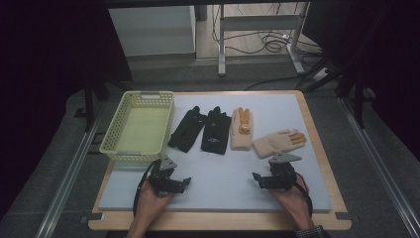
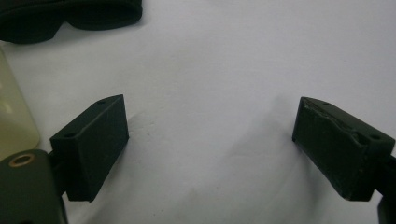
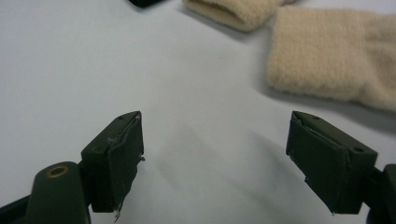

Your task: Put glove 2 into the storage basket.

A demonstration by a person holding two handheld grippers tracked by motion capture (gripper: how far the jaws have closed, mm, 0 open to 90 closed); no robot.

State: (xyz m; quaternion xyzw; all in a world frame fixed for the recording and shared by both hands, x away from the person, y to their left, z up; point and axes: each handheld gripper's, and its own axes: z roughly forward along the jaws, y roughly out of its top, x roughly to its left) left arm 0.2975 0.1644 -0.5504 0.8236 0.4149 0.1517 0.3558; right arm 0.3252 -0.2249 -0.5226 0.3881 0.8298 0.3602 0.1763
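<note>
Four gloves lay in a row on the pale mat (image 1: 223, 183), just right of the yellow basket (image 1: 139, 126): two black gloves (image 1: 200, 129) side by side, then a cream glove (image 1: 241, 128) with orange fingertips pointing away, then a second cream glove (image 1: 279, 142) lying slanted, its orange tips to the right. All flat, none held.

Left gripper (image 1: 184, 182) and right gripper (image 1: 256, 177) sat near the mat's front edge, jaws wide apart, nothing between them.

The high view gave the whole row, basket and wooden table (image 1: 317, 148). The left gripper view showed its pads (image 2: 93, 144) over bare mat. The right gripper view showed knit texture on the cream cuffs, close beyond its right jaw.
</note>
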